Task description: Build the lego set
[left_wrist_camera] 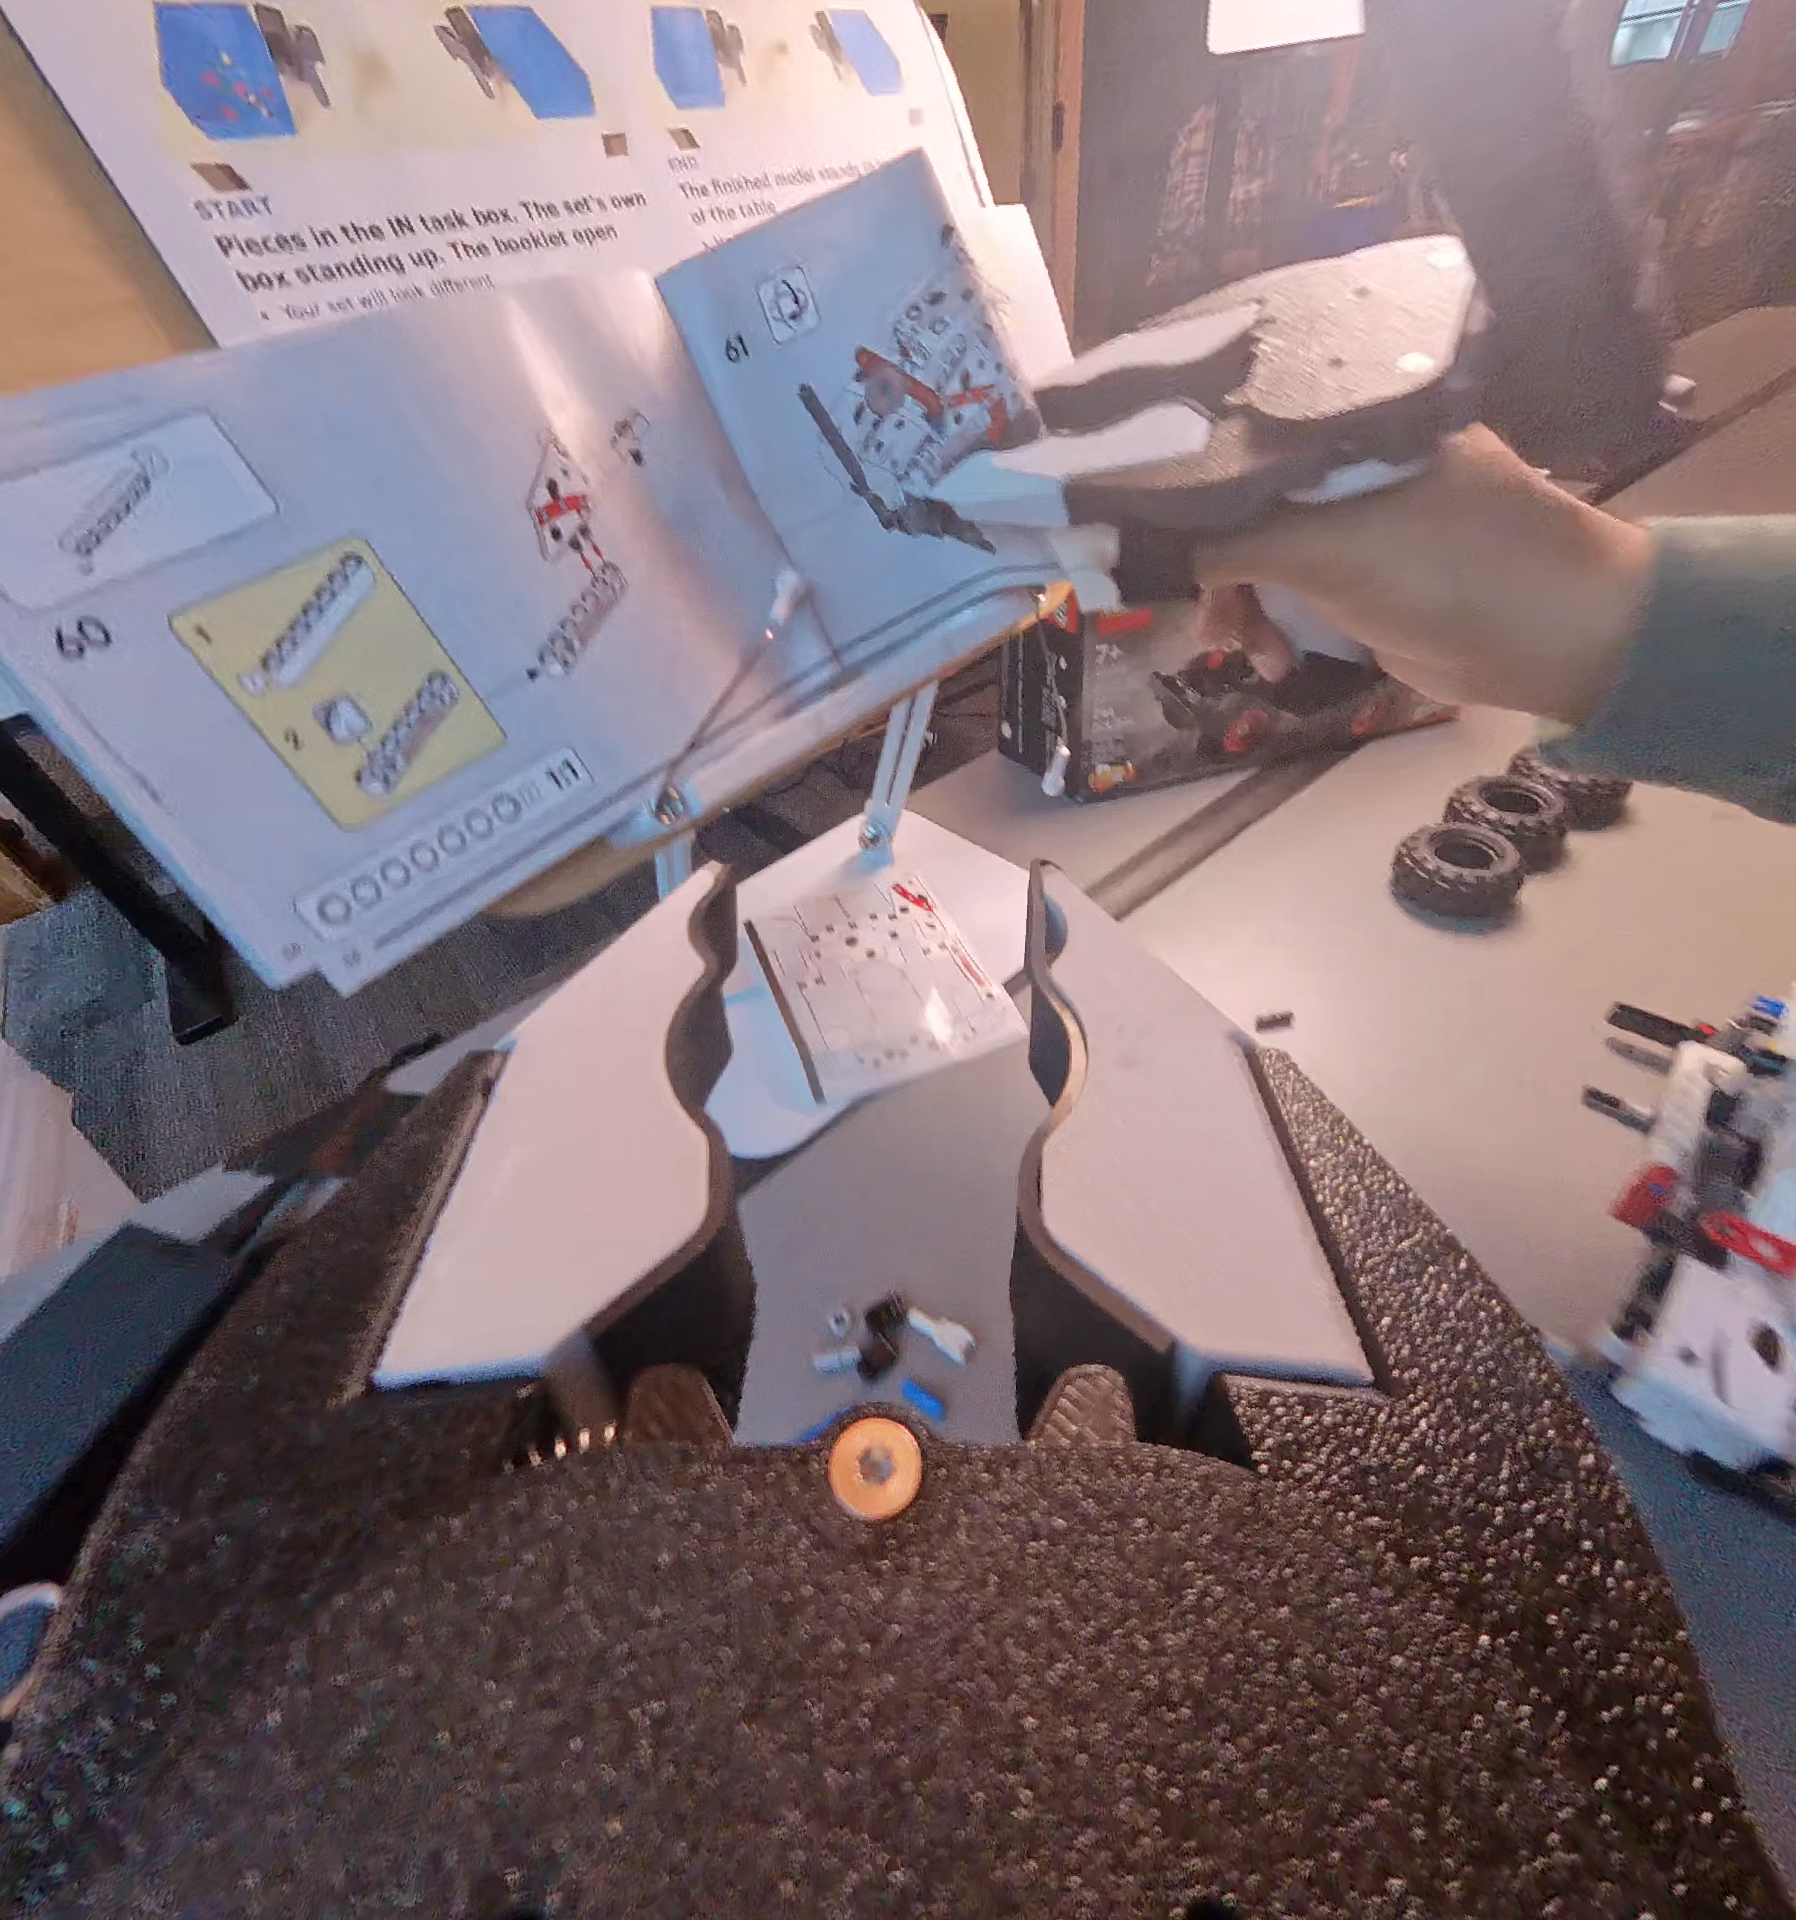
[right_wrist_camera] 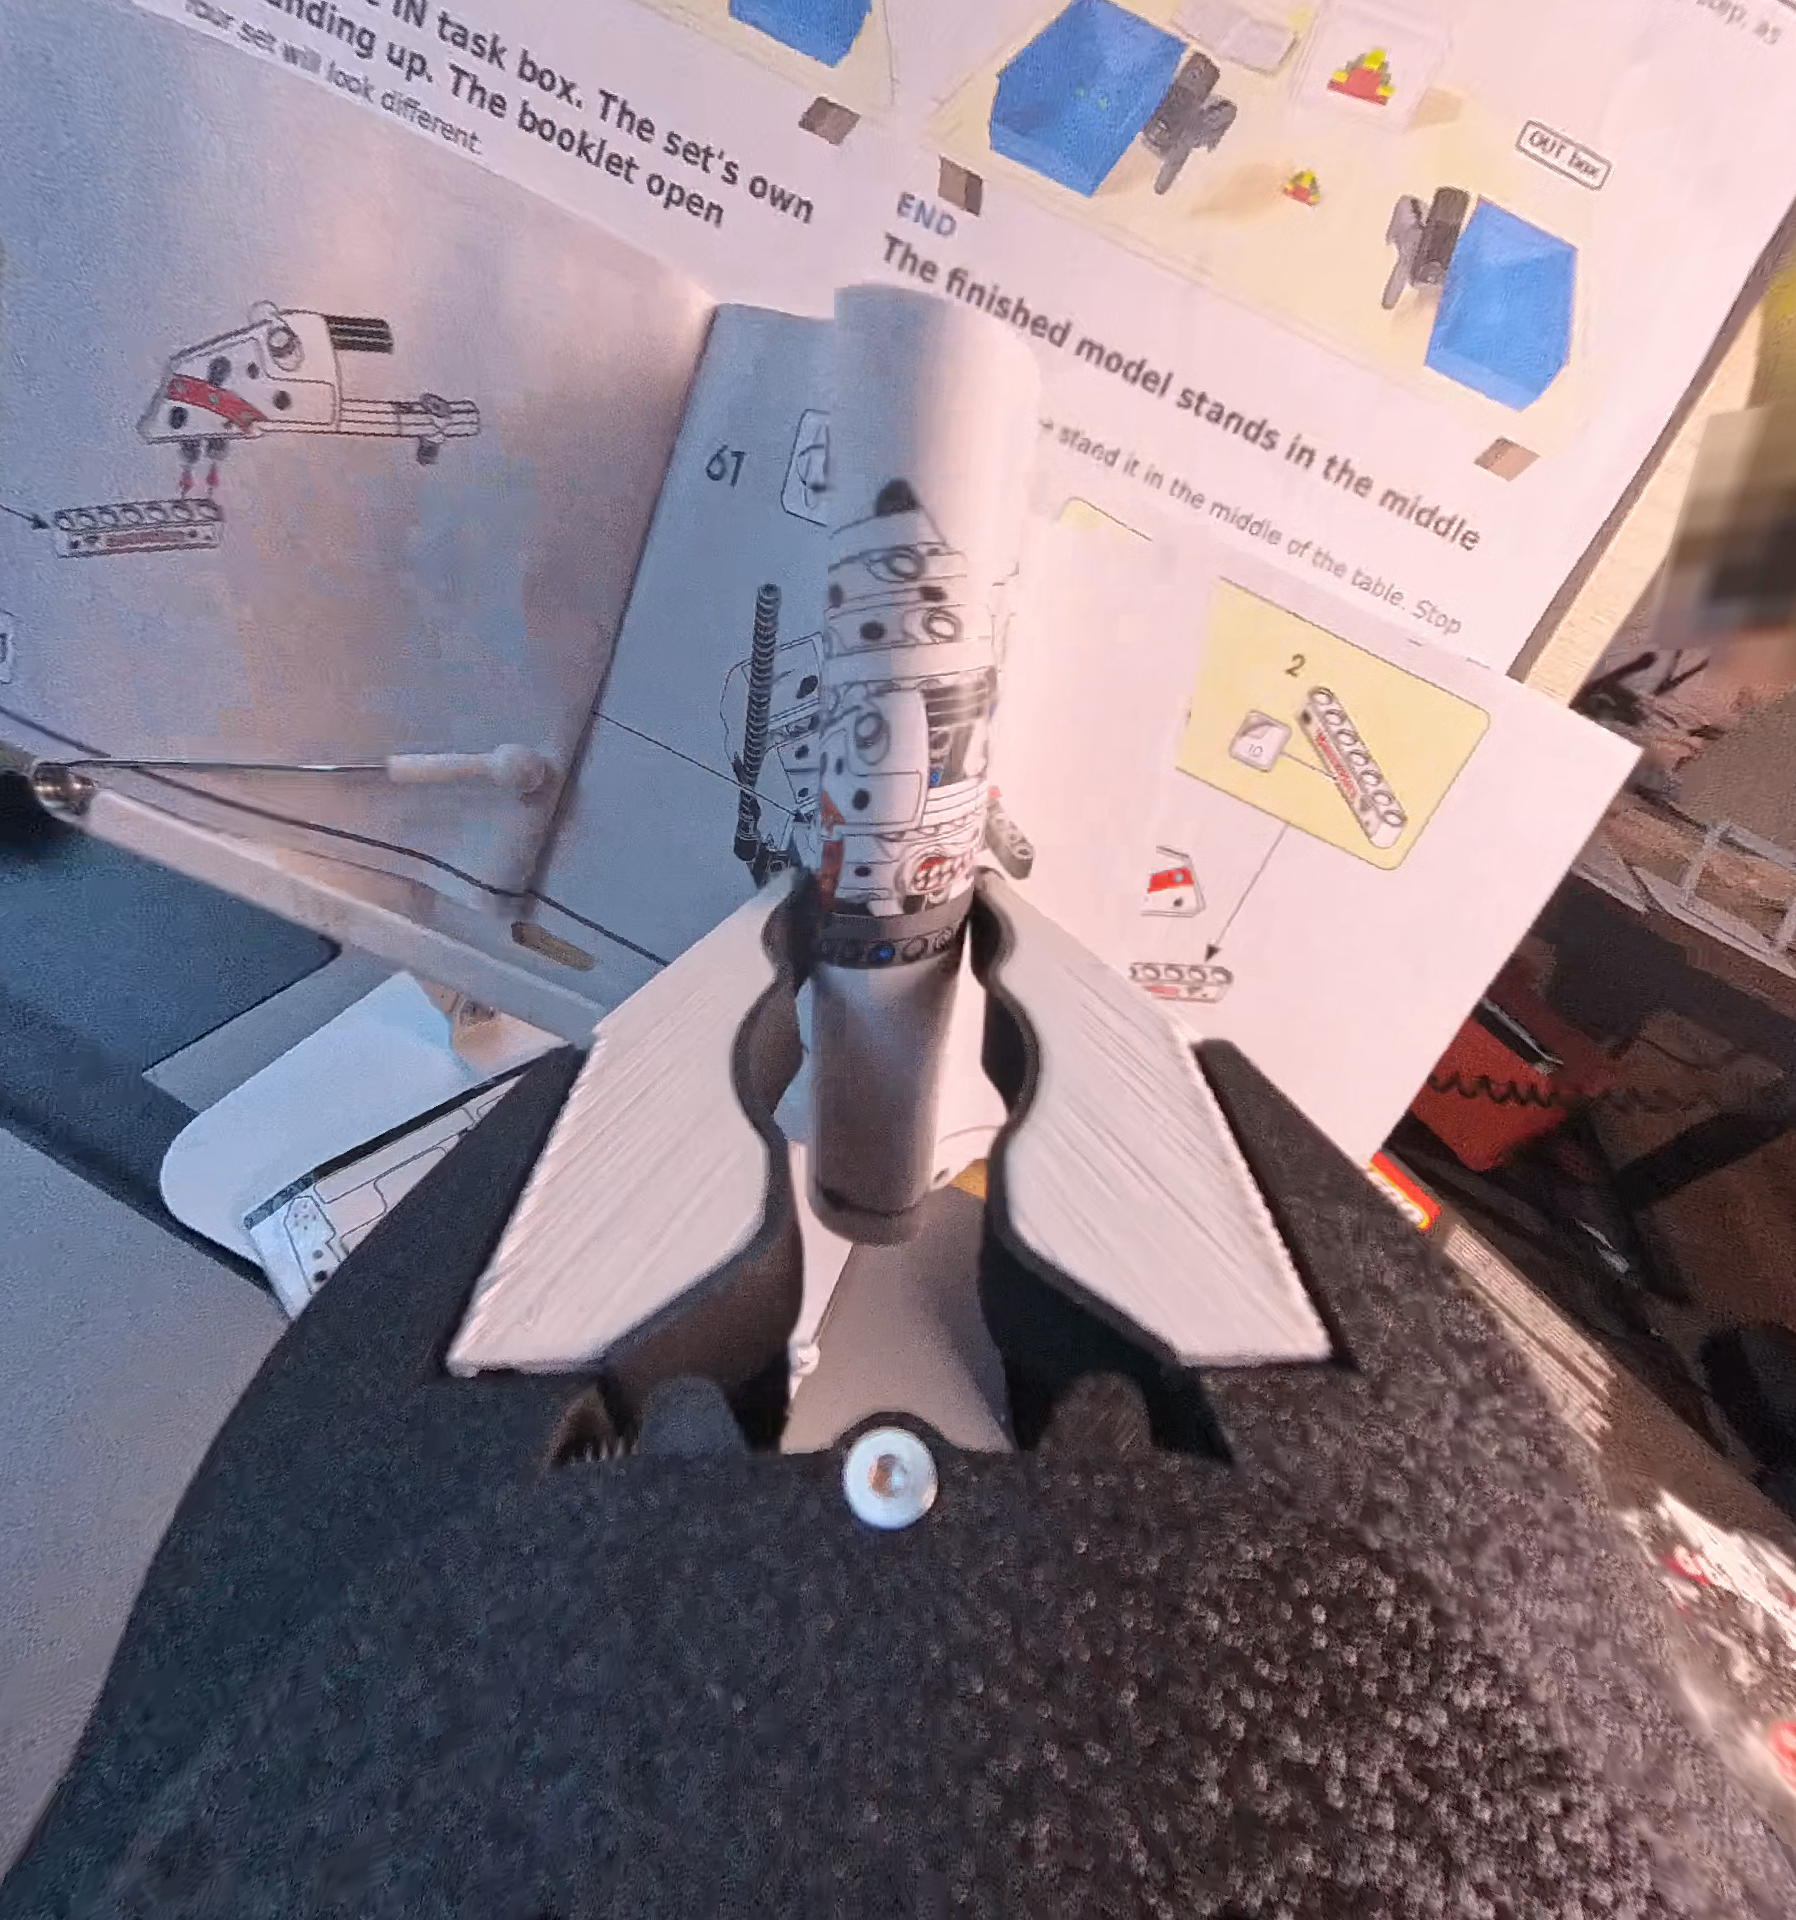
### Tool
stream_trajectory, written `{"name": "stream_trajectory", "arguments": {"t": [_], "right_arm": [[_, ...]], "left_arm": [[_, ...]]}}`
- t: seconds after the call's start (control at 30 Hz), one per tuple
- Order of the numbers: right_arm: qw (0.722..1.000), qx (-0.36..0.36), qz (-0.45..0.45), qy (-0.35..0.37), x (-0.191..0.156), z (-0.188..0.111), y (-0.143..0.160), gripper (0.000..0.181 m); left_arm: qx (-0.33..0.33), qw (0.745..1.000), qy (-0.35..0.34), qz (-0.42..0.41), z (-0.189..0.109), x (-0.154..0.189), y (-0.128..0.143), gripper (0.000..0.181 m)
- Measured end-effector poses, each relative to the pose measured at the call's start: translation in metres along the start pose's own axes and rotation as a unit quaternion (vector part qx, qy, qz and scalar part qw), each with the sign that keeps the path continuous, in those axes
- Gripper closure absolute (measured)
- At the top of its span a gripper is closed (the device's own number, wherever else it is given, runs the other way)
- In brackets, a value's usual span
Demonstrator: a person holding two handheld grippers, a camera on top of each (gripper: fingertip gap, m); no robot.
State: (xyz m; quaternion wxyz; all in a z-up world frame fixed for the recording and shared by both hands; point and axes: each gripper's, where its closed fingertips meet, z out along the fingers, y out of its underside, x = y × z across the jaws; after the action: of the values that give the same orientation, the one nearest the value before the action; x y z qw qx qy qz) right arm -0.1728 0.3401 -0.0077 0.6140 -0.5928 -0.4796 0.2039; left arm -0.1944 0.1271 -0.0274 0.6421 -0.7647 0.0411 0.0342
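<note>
The open instruction booklet (left_wrist_camera: pixel 354 582) rests on a white stand (left_wrist_camera: pixel 894 769). My right gripper (right_wrist_camera: pixel 883 904) is shut on the booklet's right-hand page (right_wrist_camera: pixel 915 623), which curls up between its fingers. It also shows in the left wrist view (left_wrist_camera: pixel 1019 457), held by a hand at the page's edge. My left gripper (left_wrist_camera: pixel 878 904) is open and empty above the table, below the booklet. A few small loose pieces (left_wrist_camera: pixel 889 1340) lie on the table under it. The partly built white model (left_wrist_camera: pixel 1746 1278) is blurred at the right.
Black tyres (left_wrist_camera: pixel 1465 862) lie in a row at the far right. The set's box (left_wrist_camera: pixel 1133 707) lies behind the stand. A sticker sheet (left_wrist_camera: pixel 873 987) lies on the stand's base. A large printed sheet (right_wrist_camera: pixel 1185 312) stands behind the booklet. Across from one pair of fingers to the other is roughly 20 cm.
</note>
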Motion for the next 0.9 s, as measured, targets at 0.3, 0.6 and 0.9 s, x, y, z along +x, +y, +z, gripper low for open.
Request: {"name": "stream_trajectory", "arguments": {"t": [0.3, 0.6, 0.9], "right_arm": [[0.996, 0.007, -0.016, -0.088, -0.02, -0.015, 0.021, 0.162], [0.997, 0.001, -0.012, -0.075, -0.016, -0.012, 0.026, 0.168], [0.997, -0.003, 0.008, -0.078, -0.014, -0.012, 0.027, 0.166]], "left_arm": [[-0.112, 0.986, -0.01, 0.125, 0.117, -0.054, 0.002, 0.142], [-0.109, 0.979, -0.015, 0.169, 0.108, -0.063, 0.009, 0.159], [-0.02, 1.0, -0.002, -0.001, 0.084, -0.074, -0.004, 0.181]]}}
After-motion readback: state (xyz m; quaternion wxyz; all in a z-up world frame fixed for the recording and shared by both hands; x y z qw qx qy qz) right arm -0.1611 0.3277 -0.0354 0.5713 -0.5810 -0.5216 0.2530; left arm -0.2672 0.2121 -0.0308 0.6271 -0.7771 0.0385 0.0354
